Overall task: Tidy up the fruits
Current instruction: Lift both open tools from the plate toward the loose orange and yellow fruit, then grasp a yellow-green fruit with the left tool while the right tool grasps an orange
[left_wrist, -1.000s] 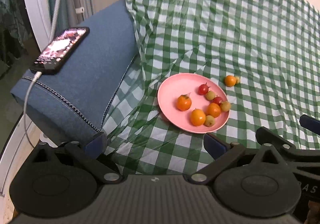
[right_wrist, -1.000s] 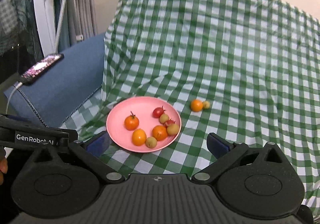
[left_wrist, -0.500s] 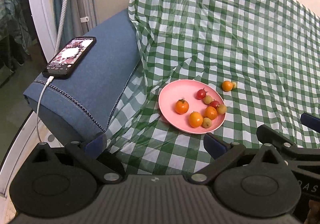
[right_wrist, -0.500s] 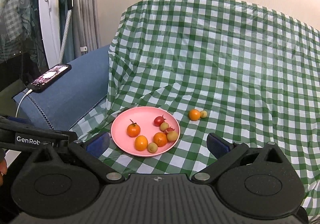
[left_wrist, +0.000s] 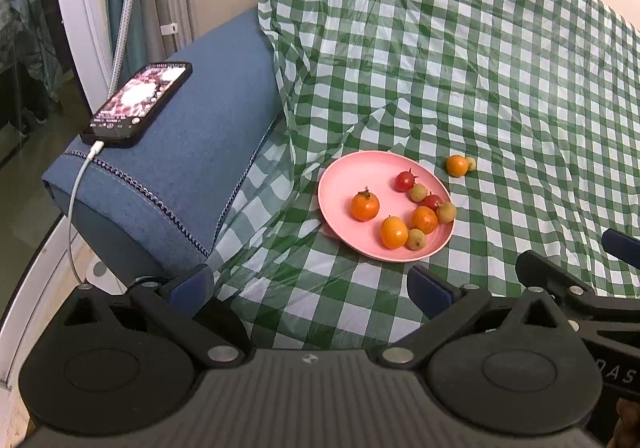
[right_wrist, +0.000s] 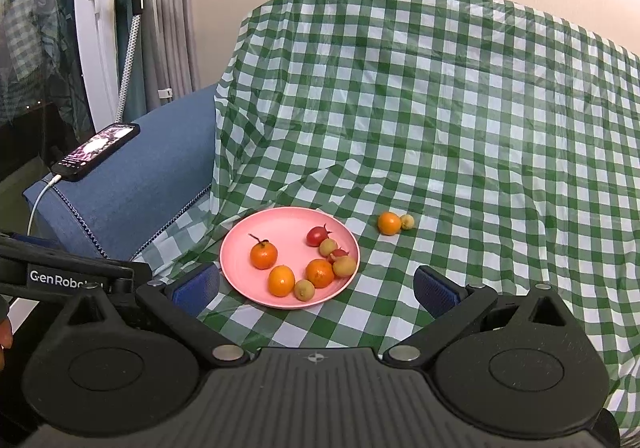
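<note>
Right wrist view: we read both grippers as spread and empty, the right gripper [right_wrist: 316, 286] and the left gripper [left_wrist: 310, 284] hanging short of the pink plate [right_wrist: 244, 244]. Eight fruits sit on the plate; an orange fruit [right_wrist: 389, 223] and a small green fruit [right_wrist: 407, 221] lie touching on the checked cloth [right_wrist: 460, 127] just beyond its far-right rim (stragglers, we judge). Next: reach past the plate, close on the orange one.

My pink plate [right_wrist: 240, 268] with eight small fruits; orange fruit [right_wrist: 389, 223] touching green fruit [right_wrist: 407, 221], just beyond on the cloth.
</note>
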`<act>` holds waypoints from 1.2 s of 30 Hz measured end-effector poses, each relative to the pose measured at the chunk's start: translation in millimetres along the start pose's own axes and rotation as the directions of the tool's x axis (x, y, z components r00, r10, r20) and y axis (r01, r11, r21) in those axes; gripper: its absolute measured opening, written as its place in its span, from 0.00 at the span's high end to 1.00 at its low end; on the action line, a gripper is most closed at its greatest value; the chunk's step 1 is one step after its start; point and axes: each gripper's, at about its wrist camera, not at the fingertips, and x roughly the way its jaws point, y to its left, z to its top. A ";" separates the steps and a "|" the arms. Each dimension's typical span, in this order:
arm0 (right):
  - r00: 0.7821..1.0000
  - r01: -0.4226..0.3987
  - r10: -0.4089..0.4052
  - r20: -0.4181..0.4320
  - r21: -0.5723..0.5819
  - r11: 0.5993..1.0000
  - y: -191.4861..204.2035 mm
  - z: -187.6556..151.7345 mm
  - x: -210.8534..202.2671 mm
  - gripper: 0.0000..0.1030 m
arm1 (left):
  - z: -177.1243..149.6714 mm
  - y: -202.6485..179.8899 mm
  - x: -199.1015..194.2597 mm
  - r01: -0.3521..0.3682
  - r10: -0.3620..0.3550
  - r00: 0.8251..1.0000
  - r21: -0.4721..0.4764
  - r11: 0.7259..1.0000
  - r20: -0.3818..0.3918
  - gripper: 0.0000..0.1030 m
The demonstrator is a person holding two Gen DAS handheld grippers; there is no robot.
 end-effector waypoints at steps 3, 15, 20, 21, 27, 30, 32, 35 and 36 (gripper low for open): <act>1.000 0.004 -0.004 -0.021 0.000 1.000 -1.4 -2.1 6.1 0.01 | 0.3 1.7 5.9 0.005 -0.005 1.000 -0.008 1.000 -0.020 0.00; 0.991 0.081 -0.061 -0.123 0.166 0.983 -44.5 6.8 74.9 0.01 | 12.3 13.9 42.5 -0.019 0.013 0.995 -0.052 0.998 -0.101 0.00; 0.982 0.139 -0.093 -0.165 0.293 0.946 -78.7 24.4 151.3 0.01 | 22.3 13.7 70.6 -0.037 0.026 0.987 -0.065 0.997 -0.158 0.00; 0.979 0.140 -0.085 -0.183 0.313 0.939 -85.6 27.3 171.8 0.01 | 25.2 13.0 77.5 -0.043 0.032 0.985 -0.064 0.997 -0.168 0.00; 0.956 0.221 -0.118 -0.269 0.397 0.891 -116.3 41.3 288.1 0.01 | 41.1 7.2 112.1 -0.067 0.056 0.975 -0.041 0.997 -0.216 0.00; 0.942 0.264 -0.149 -0.302 0.388 0.883 -122.1 45.5 330.2 0.01 | 49.8 5.6 125.7 -0.079 0.069 0.971 -0.035 0.996 -0.228 0.00; 0.938 0.276 -0.169 -0.304 0.353 0.894 -121.5 46.9 347.6 0.02 | 56.1 4.7 134.2 -0.086 0.076 0.969 -0.034 0.996 -0.234 0.00; 0.927 0.291 -0.208 -0.312 0.250 0.924 -116.1 43.8 356.2 0.46 | 67.1 0.0 143.8 -0.084 0.074 0.970 -0.032 0.996 -0.233 0.00; 0.924 0.299 -0.215 -0.315 0.246 0.922 -115.6 40.5 353.7 0.60 | 71.2 -2.6 145.8 -0.083 0.074 0.971 -0.028 0.996 -0.226 0.00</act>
